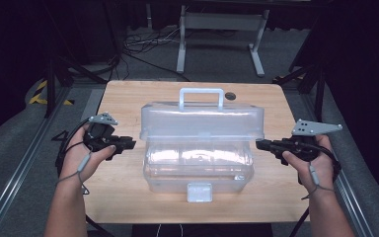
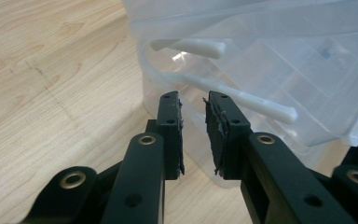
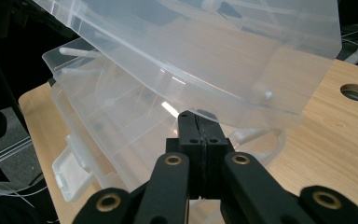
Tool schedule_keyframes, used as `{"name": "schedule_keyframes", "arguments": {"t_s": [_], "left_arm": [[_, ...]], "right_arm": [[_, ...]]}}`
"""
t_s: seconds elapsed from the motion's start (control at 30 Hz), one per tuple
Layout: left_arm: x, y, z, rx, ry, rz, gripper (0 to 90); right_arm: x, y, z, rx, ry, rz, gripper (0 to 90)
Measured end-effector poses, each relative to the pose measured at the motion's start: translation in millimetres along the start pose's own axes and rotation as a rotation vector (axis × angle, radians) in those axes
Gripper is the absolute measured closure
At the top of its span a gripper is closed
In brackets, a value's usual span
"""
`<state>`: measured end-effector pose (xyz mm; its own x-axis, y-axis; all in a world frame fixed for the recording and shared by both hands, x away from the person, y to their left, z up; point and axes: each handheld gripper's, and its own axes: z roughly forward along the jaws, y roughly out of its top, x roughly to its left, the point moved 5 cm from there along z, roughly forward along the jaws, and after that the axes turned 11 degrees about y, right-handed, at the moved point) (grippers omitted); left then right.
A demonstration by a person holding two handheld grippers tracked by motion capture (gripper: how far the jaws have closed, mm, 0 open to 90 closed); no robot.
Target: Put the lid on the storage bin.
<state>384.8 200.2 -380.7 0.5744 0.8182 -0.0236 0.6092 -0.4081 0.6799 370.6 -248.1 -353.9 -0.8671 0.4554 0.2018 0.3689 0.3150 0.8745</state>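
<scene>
A clear plastic storage box (image 1: 197, 165) stands mid-table with its lid (image 1: 202, 121) raised and tilted back, its white handle (image 1: 201, 94) on top and a latch (image 1: 199, 191) at the front. My left gripper (image 1: 131, 143) sits by the box's left end. In the left gripper view its jaws (image 2: 193, 105) stand a little apart with nothing between them, pointing at the box wall (image 2: 270, 60) and a white lid strut (image 2: 242, 95). My right gripper (image 1: 259, 144) is at the box's right end, and it (image 3: 198, 119) is shut under the lid (image 3: 191, 51) with nothing seen between its pads.
The wooden table (image 1: 123, 98) has a round cable hole (image 1: 231, 96) behind the box. Bare wood lies left and right of the box. Beyond the table are a grey floor, cables and a white stand (image 1: 222, 34).
</scene>
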Motion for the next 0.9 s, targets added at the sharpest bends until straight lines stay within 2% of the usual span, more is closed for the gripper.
{"name": "schedule_keyframes", "arguments": {"t_s": [0.1, 0.27, 0.33, 0.47, 0.7, 0.9], "left_arm": [[6.1, -1.5, 2.6, 0.009, 0.031, -0.005, 74.2], [13.6, -4.1, 6.8, 0.01, 0.055, -0.023, 72.0], [15.8, -5.3, 8.7, 0.01, 0.064, -0.044, 70.4], [22.5, -7.9, 12.8, 0.013, 0.087, -0.058, 68.9], [28.9, -13.9, 19.5, 0.021, 0.096, -0.086, 66.9], [32.9, -17.9, 25.2, 0.035, 0.11, -0.086, 64.3]], "right_arm": [[0.9, -1.0, -0.2, 0.005, -0.002, 0.004, 90.0], [1.1, -2.6, -0.5, 0.014, -0.002, 0.011, 90.0], [0.0, -3.6, -1.5, 0.022, -0.013, 0.015, 90.0], [-1.2, -4.8, -2.9, 0.03, -0.027, 0.019, 90.0], [-2.2, -7.4, -2.3, 0.058, -0.036, 0.031, 90.0], [-1.9, -9.6, -1.6, 0.092, -0.039, 0.036, 90.0]]}}
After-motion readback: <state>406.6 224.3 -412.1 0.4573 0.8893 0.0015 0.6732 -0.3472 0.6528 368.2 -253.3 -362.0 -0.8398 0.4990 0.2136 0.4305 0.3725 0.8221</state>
